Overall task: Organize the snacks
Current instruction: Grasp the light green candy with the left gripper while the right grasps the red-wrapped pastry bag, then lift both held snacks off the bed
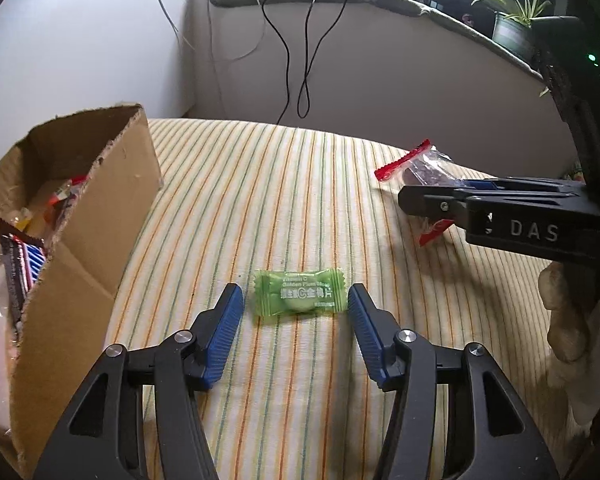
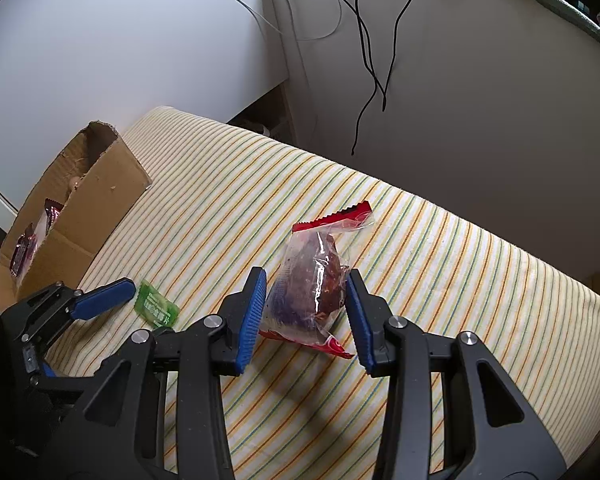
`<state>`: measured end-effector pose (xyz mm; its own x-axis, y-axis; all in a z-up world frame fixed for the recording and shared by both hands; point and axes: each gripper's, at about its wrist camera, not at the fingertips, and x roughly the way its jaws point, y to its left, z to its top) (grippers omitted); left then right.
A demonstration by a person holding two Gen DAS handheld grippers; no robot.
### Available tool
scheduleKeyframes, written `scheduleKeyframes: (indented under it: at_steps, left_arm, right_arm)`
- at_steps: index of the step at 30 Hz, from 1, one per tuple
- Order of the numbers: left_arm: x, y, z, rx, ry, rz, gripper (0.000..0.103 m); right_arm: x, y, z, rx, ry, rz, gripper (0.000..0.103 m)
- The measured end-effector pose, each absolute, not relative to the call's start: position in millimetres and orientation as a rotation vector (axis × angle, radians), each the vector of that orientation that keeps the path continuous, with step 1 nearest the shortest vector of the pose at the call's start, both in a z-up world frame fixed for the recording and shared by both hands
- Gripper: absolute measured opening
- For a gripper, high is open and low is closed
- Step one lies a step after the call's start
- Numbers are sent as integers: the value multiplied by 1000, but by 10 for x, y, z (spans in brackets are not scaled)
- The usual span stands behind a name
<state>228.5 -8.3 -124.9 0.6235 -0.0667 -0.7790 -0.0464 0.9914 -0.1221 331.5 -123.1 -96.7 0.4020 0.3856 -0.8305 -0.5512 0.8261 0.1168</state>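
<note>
The left gripper is spread wide with the green candy lying on the striped cloth between its blue pads, untouched. The right gripper is likewise open around the clear red-edged snack packet, its pads just beside the wrapper. A cardboard box holding other snacks sits at the far left.

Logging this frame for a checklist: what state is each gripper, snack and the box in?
Left hand-held gripper: open, straddling the green candy.
Right hand-held gripper: open around the red-edged packet.
Green candy: sealed, flat on the cloth.
Red-edged packet: sealed, on the cloth.
Box: open, holding snacks.
</note>
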Motion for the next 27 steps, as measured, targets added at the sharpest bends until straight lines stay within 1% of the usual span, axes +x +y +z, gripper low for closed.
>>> scheduleKeyframes:
  at_steps: [1,2,3,4,5,8,9,11,13,15,24,27]
  left_arm:
    - [2297,-78,-1255,-137,898,-17,52]
    - [2297,-66,-1246,-144,896,-19,42]
    - [2304,-50,-1242,-152,893,-20,35]
    - [2306,-30,-1238,-160,889,-20,32]
    - [2299,-7,-1236,-167,883,-20,27]
    - [2171,-53,-1193,-161,872,-29,17]
    - [2158,-71,-1193,-155,872,-32,10]
    - [2142,-103,-1183,-147,868,-37,10]
    - [2133,-103,-1167,-149,863,-43,6]
    - [2106,-96,-1159,-152,855,-48,5]
    - [2065,-104,-1063,-138,815,-58,5]
    - [2152,-77,-1135,-154,852,-67,6]
  right_arm:
    - [3306,-1231,-970,-187,994,597,42]
    - [3302,-1232,-971,-190,995,596,42]
    - [3299,-1230,-974,-194,994,595,42]
    - [3295,-1228,-977,-198,994,593,42]
    - [3295,-1226,-978,-199,994,592,42]
    - [3295,-1231,-973,-193,993,587,42]
    - [3292,-1232,-968,-190,991,584,42]
    - [3280,-1234,-957,-188,987,582,42]
    - [3261,-1238,-934,-188,981,580,42]
    - [3244,-1249,-913,-190,975,584,42]
    - [3165,-1255,-839,-198,956,593,41]
    - [3150,-1241,-830,-211,950,586,41]
